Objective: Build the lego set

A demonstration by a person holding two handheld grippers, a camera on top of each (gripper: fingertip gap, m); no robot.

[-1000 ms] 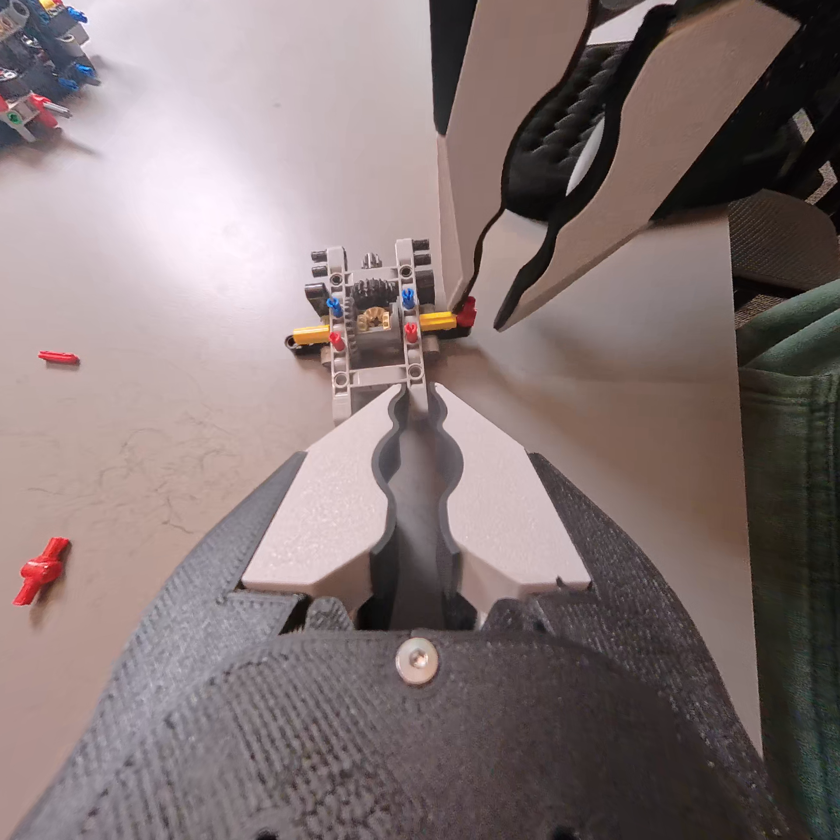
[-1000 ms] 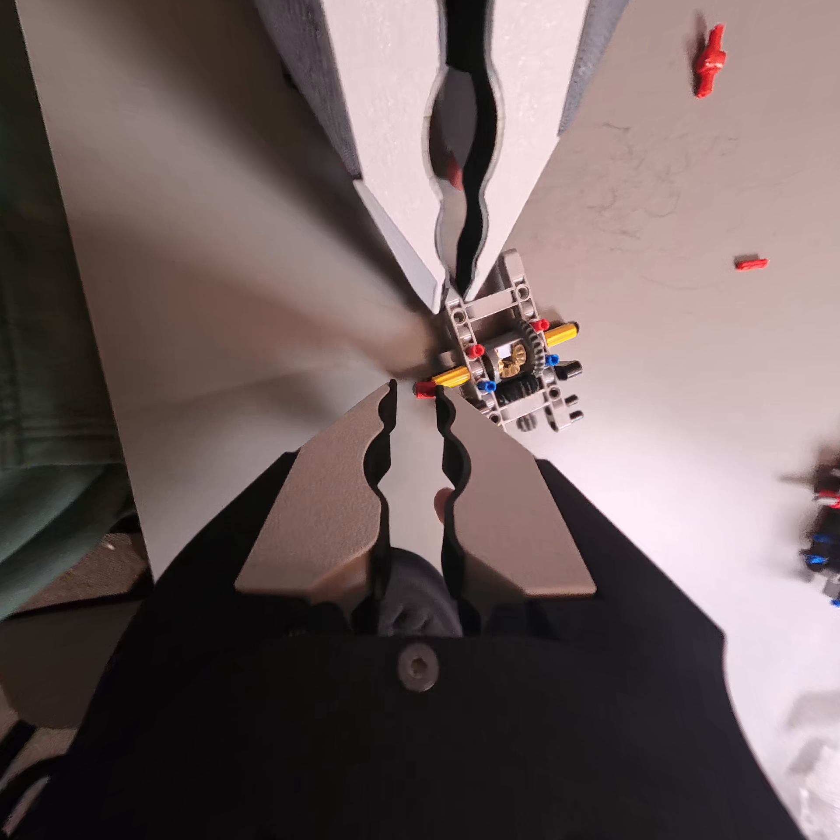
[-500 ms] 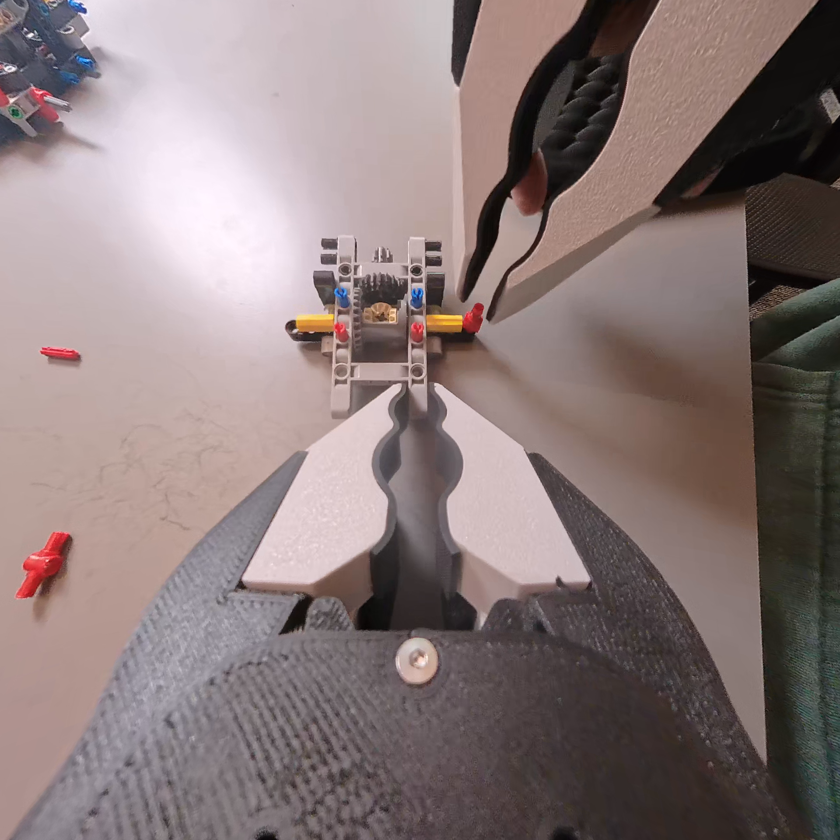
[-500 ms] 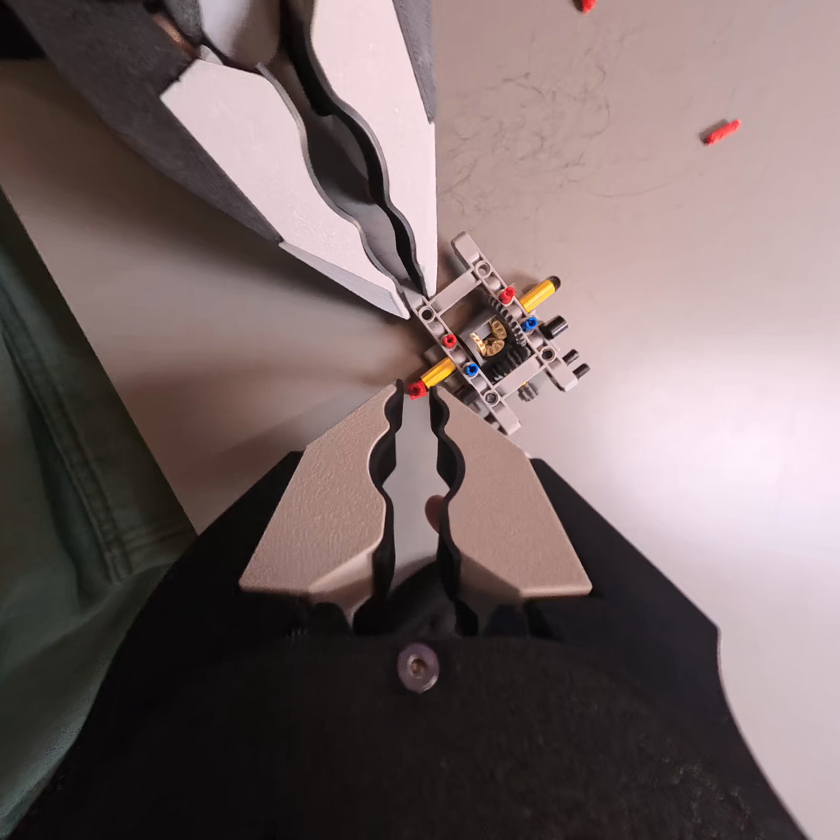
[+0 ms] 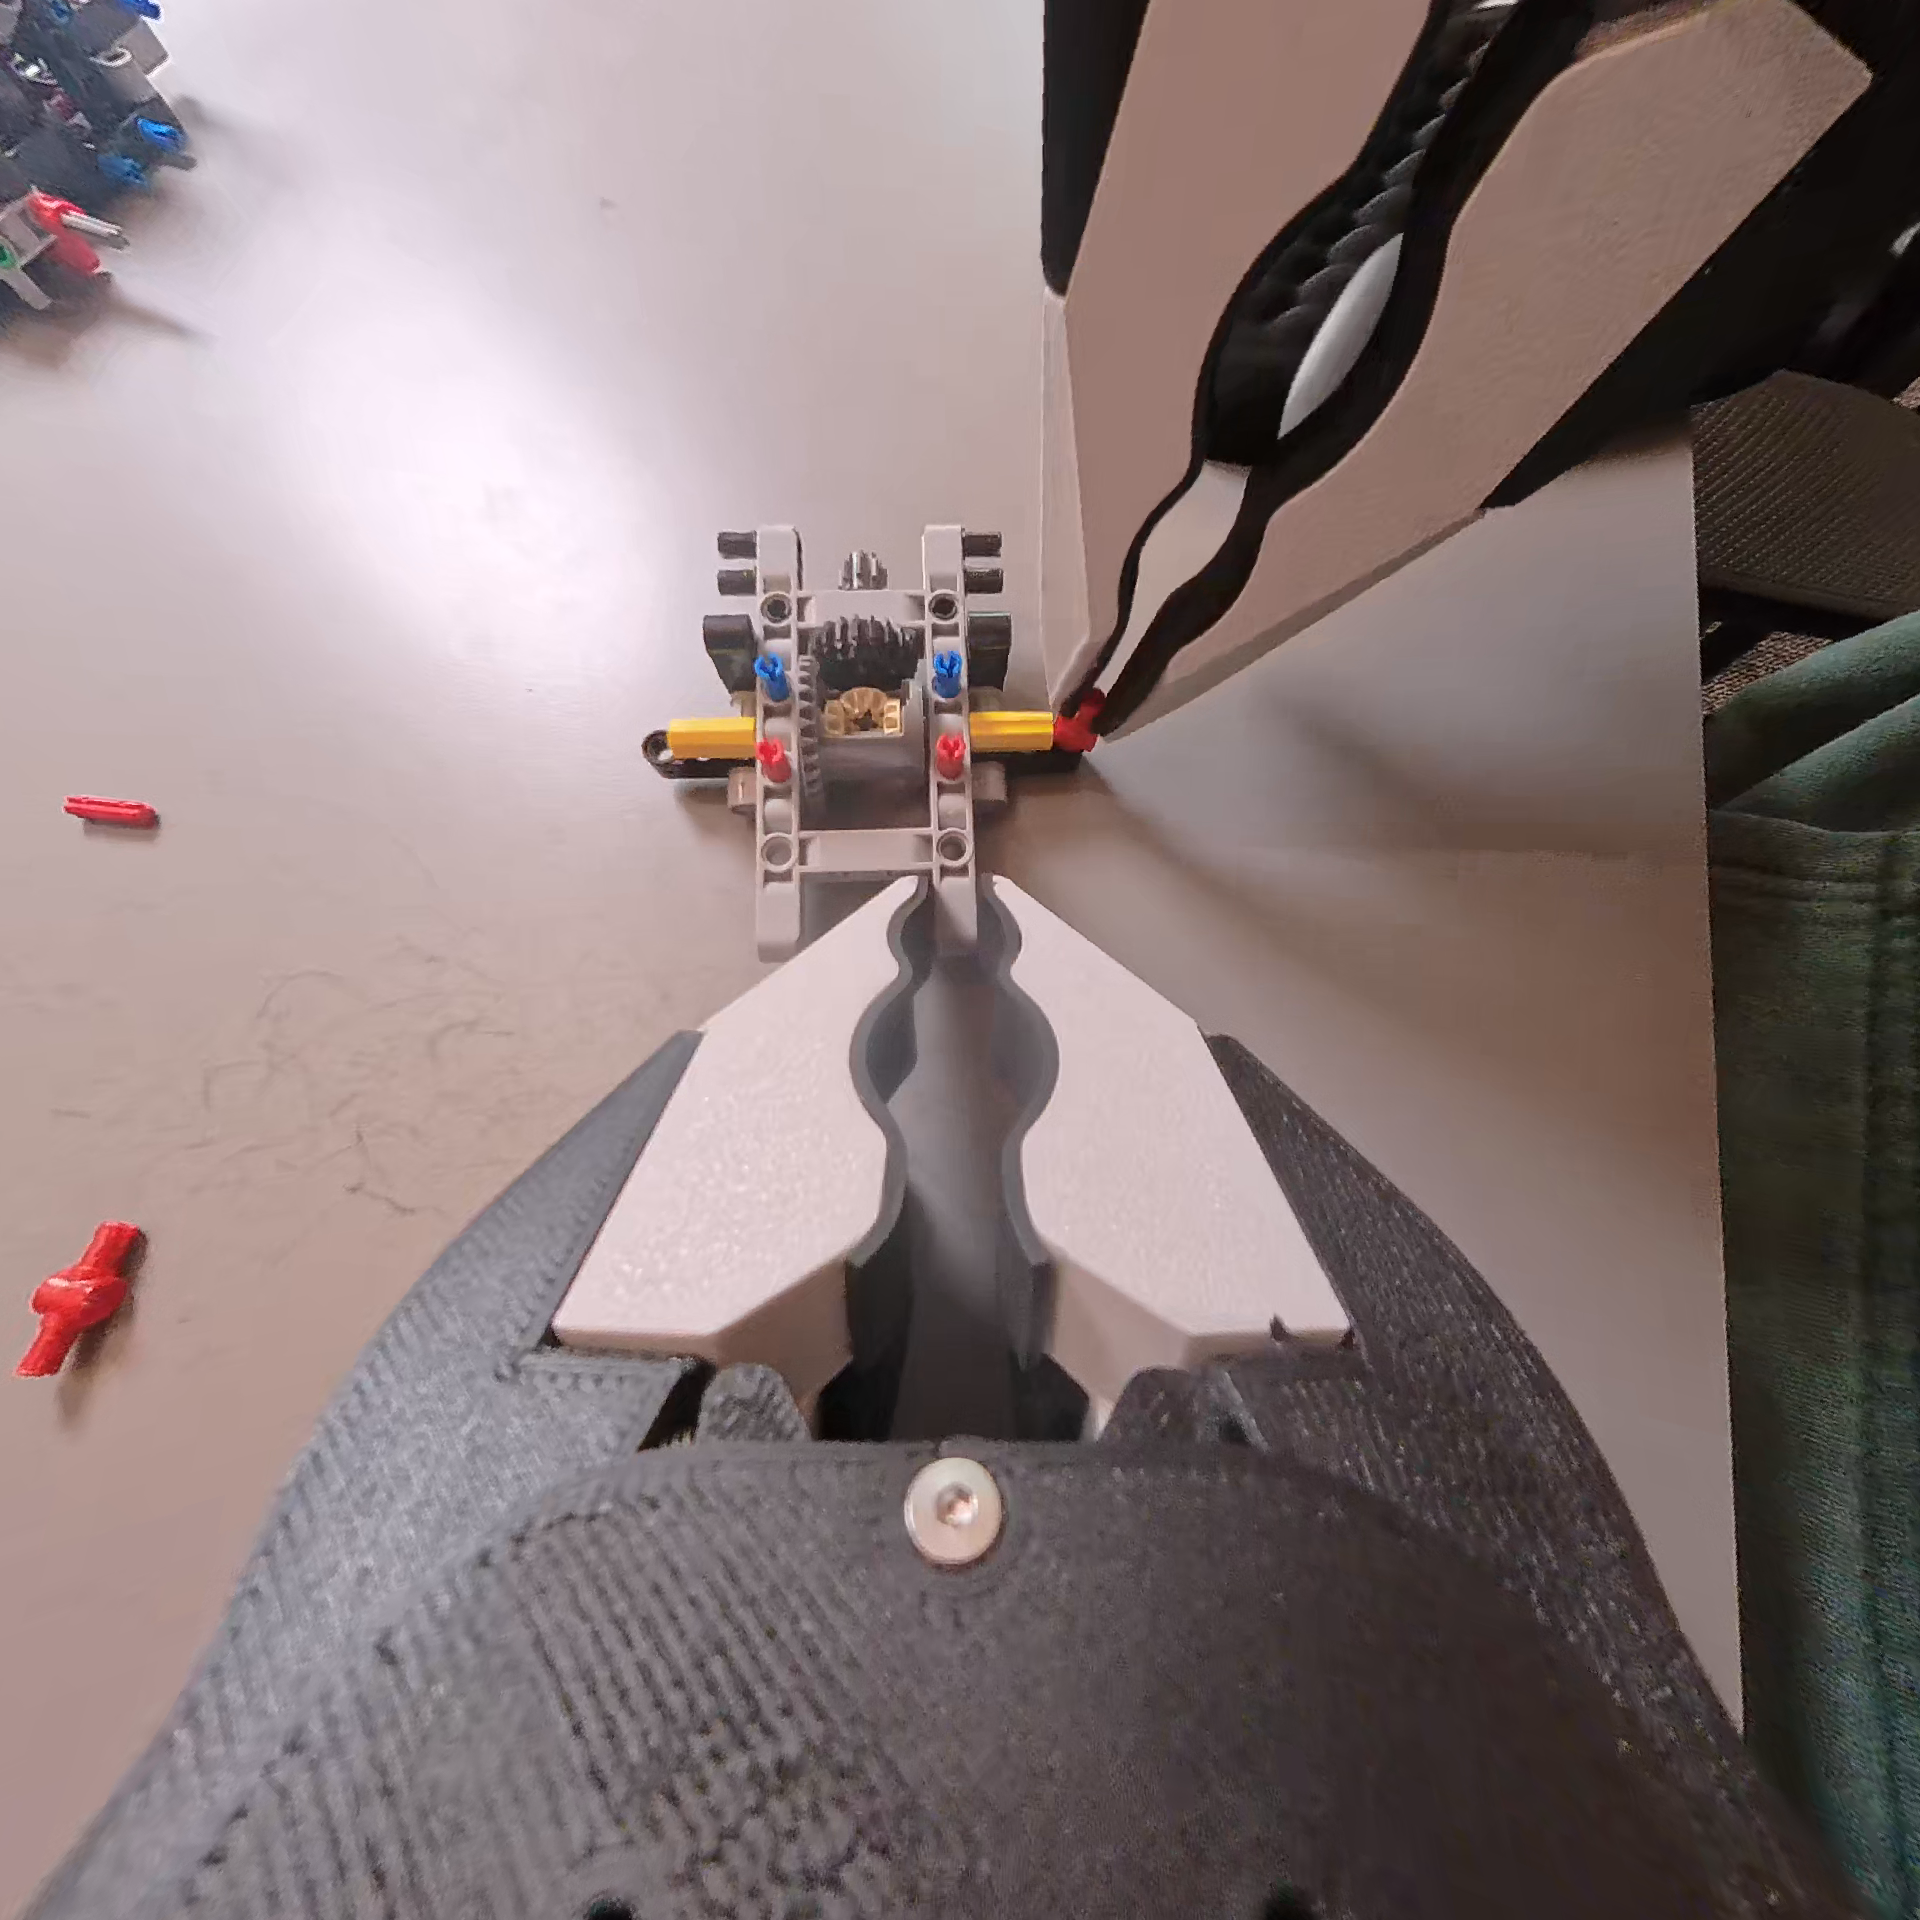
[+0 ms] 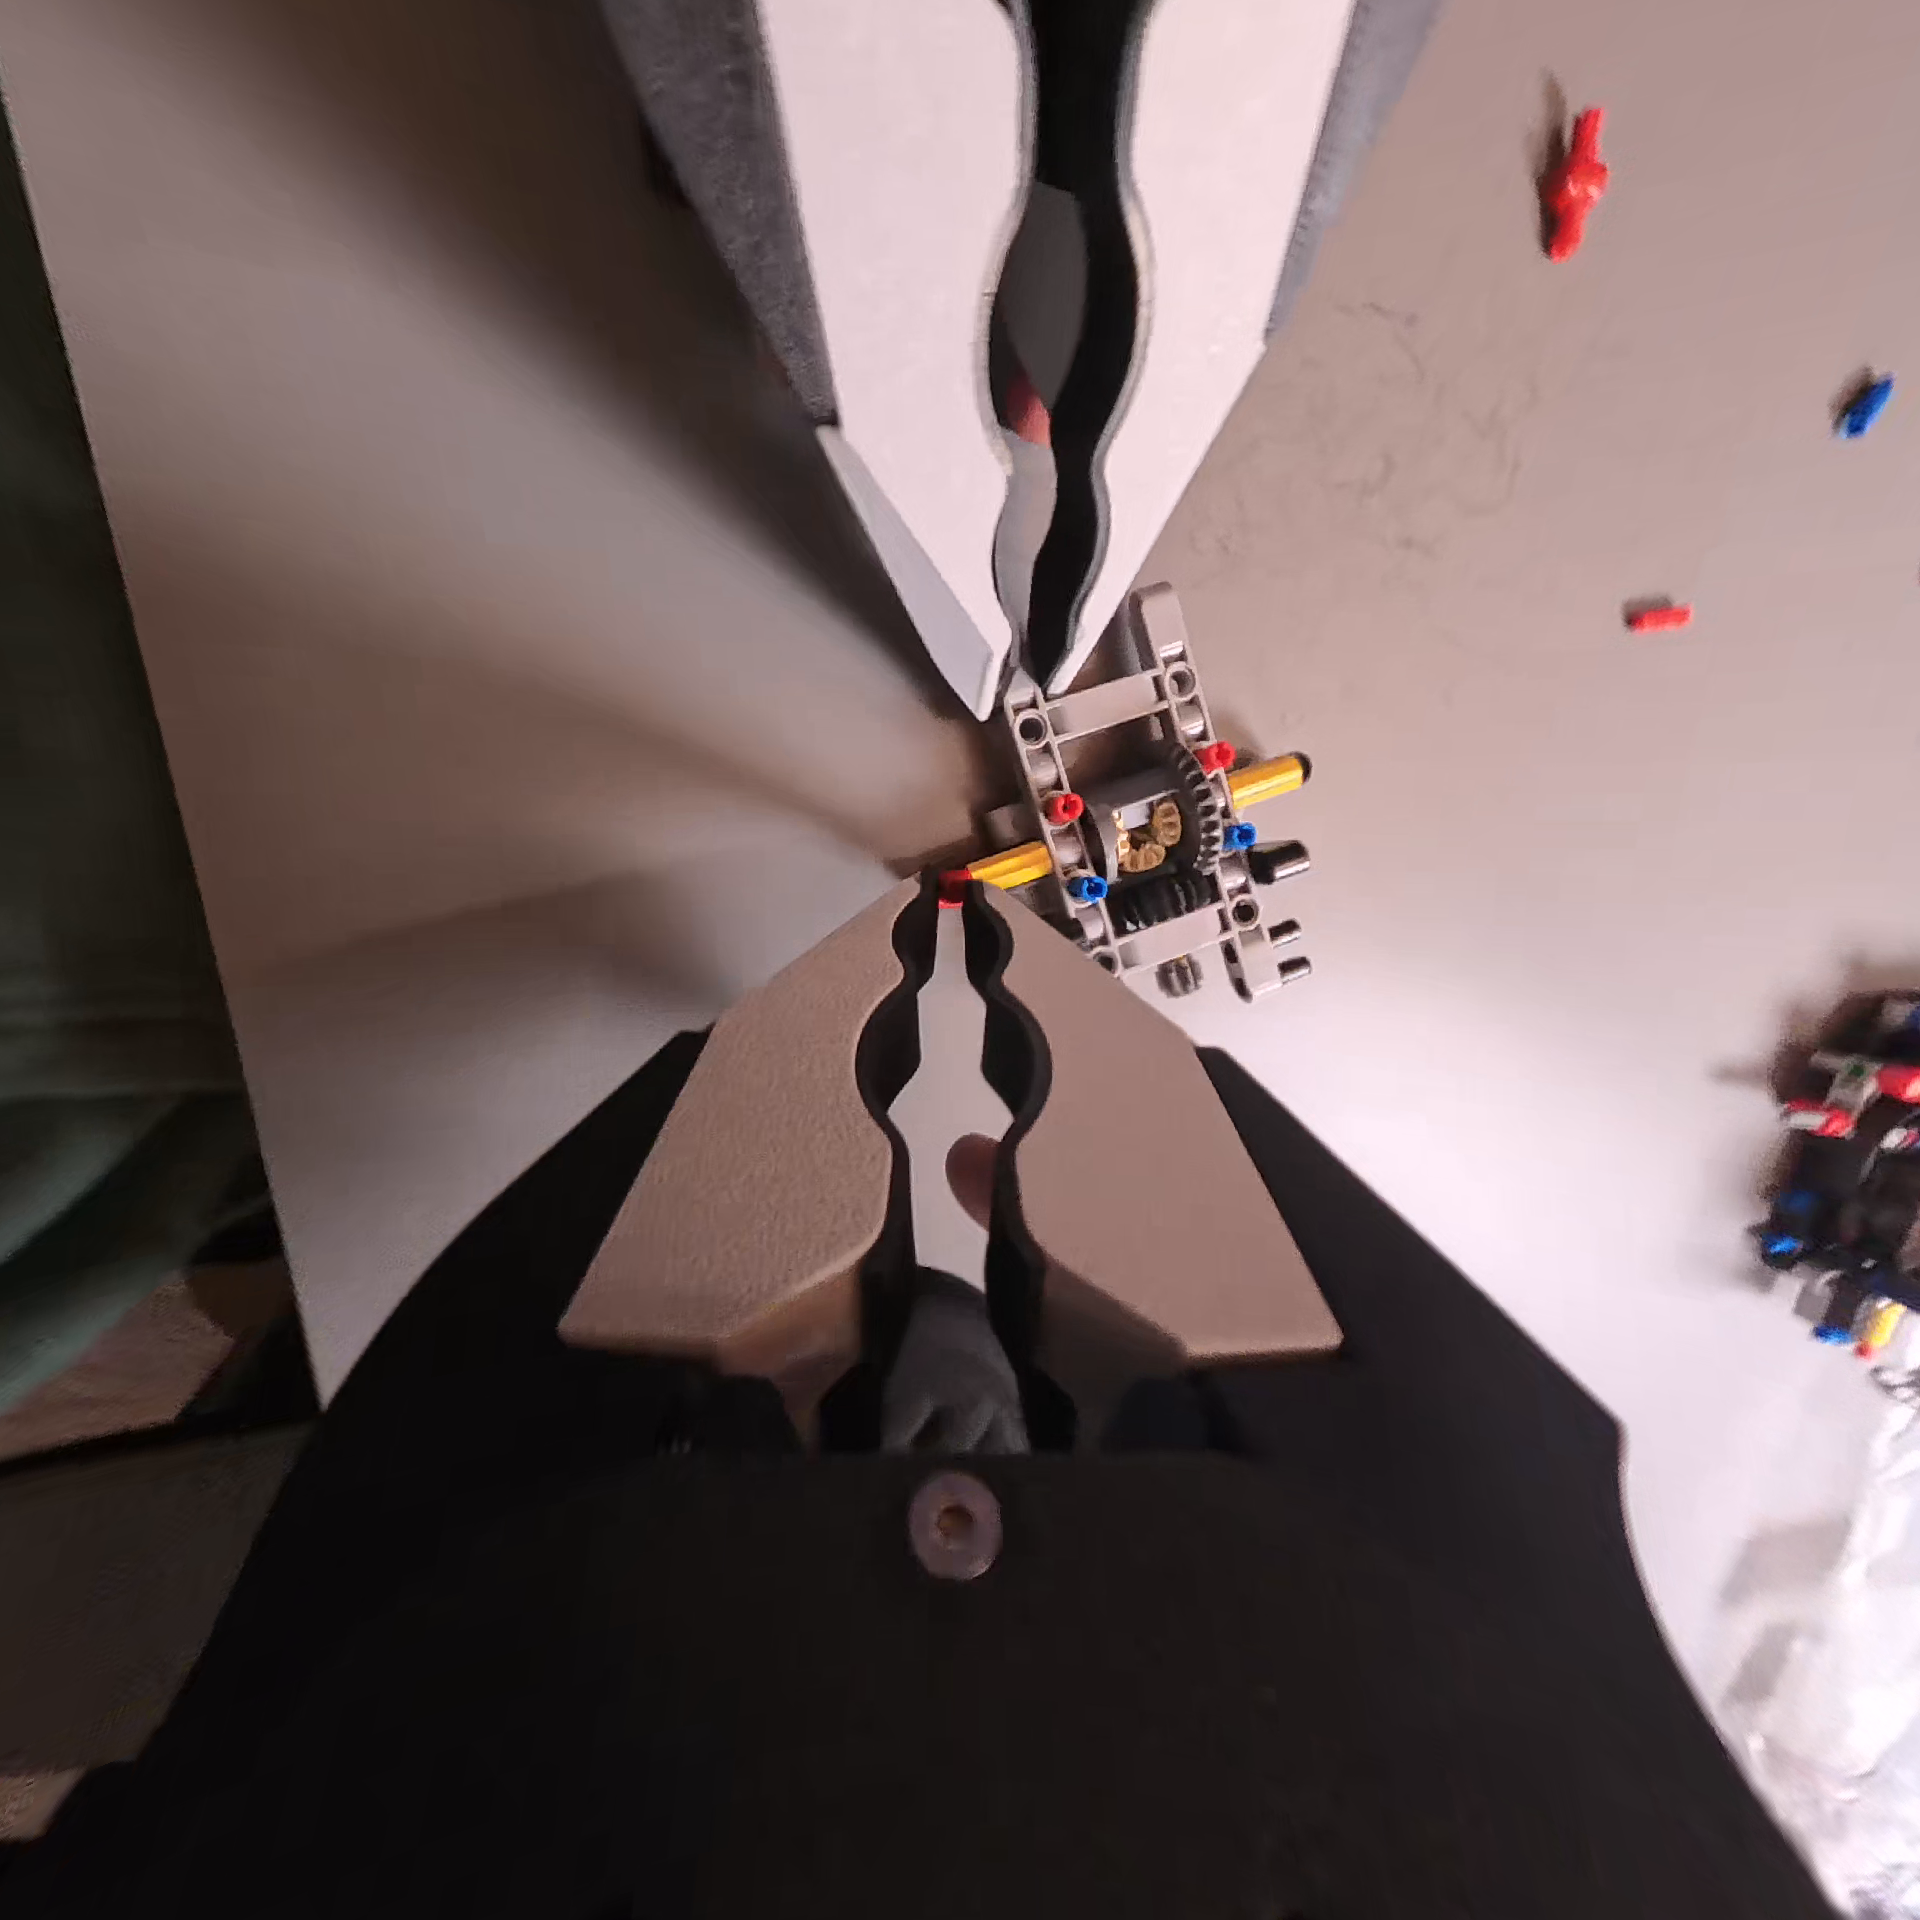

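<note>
Since half a second ago the right gripper (image 6: 954, 891) has swung back in line with the yellow axle (image 6: 1006, 862) and closed its jaws on the small red connector (image 5: 1076, 721) at that axle's end; earlier its tips stood slightly apart just beside the piece. The left gripper (image 5: 948, 906) has not shifted: its jaws stay narrow, clamped on the end of one grey beam of the gearbox frame (image 5: 868, 727), which rests on the table (image 5: 416, 520) between the two grippers.

As for progress, the frame already carries its dark gears, a tan bevel gear, blue and red pins, and yellow axles out both sides. The red connector appears to be seated on the axle end, though the right wrist view is blurred and the jaws cover most of it, so how far it is pushed home is unclear. Much seems left: a second red connector (image 5: 75, 1297), a red pin (image 5: 110, 809) and a blue pin (image 6: 1862, 404) lie loose, well apart from the frame, and a larger dark sub-assembly (image 6: 1844, 1153) waits at the table's far side.
</note>
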